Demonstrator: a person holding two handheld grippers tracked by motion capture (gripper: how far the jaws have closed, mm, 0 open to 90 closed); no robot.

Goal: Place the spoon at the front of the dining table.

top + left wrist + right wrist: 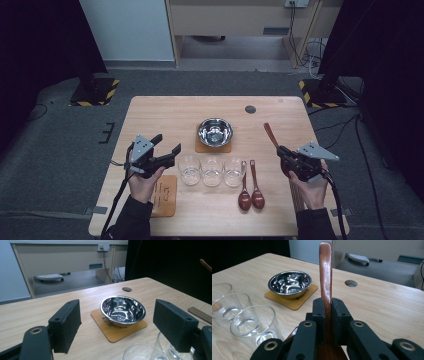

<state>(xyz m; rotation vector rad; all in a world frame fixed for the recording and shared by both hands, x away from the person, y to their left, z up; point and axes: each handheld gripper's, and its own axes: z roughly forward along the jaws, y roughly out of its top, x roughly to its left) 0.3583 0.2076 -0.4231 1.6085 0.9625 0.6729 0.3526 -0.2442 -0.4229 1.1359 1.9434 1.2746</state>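
While your right gripper (286, 152) pinched the long dark-brown wooden spoon (325, 277) between its pressed-together jaws, the handle of that spoon stood out beyond the pads, pointing away from you toward the far side of the pale wooden table (165, 107). In the high view you held it over the right part of the table, to the right of the two matching wooden spoons (250, 192) that lay side by side, bowls toward you.

Your left gripper (167, 144) hung with its jaws spread and nothing between them. In the left gripper view, the round polished steel bowl (123, 310) showed in the gap between the two black pads, though it sat well beyond them on its square light-brown coaster (117, 332). The bowl looked empty.

Three clear drinking glasses (212, 171) stood in a row just in front of the bowl, the left gripper's jaws near the leftmost one and above it. A second brown coaster (166, 196) lay under your left hand (145, 182), near the front edge. Your right hand (312, 187) was near a strip of wooden slats (201, 314) at the table's right edge.
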